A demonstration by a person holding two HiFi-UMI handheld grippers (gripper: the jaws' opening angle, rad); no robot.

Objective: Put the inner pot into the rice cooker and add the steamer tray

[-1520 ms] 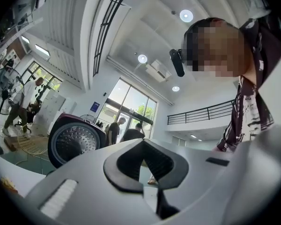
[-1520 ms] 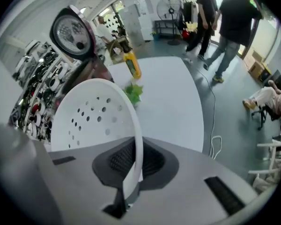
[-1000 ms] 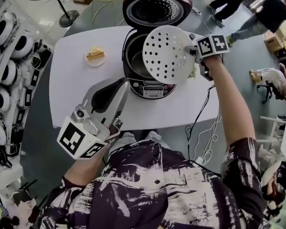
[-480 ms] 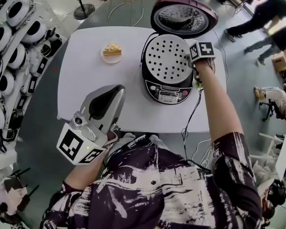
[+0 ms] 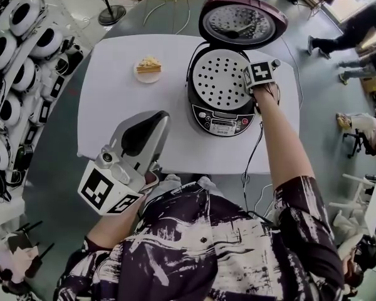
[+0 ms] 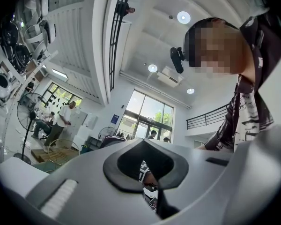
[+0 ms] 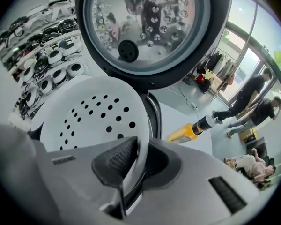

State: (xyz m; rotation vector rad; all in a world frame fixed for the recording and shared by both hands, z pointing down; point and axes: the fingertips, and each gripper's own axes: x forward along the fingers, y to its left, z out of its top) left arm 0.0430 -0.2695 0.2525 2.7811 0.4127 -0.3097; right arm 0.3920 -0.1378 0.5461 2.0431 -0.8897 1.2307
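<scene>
We're seating the tray [image 5: 220, 78] in the cooker [image 5: 220, 120], right gripper [image 7: 133, 168] pinching its rim, left gripper [image 5: 154, 119] closed, empty; next: release, retract.

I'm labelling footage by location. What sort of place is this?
Likely a large workshop or test hall, not a kitchen: shelves of round appliances, one white table holding a rice cooker, tall glass doors.
</scene>
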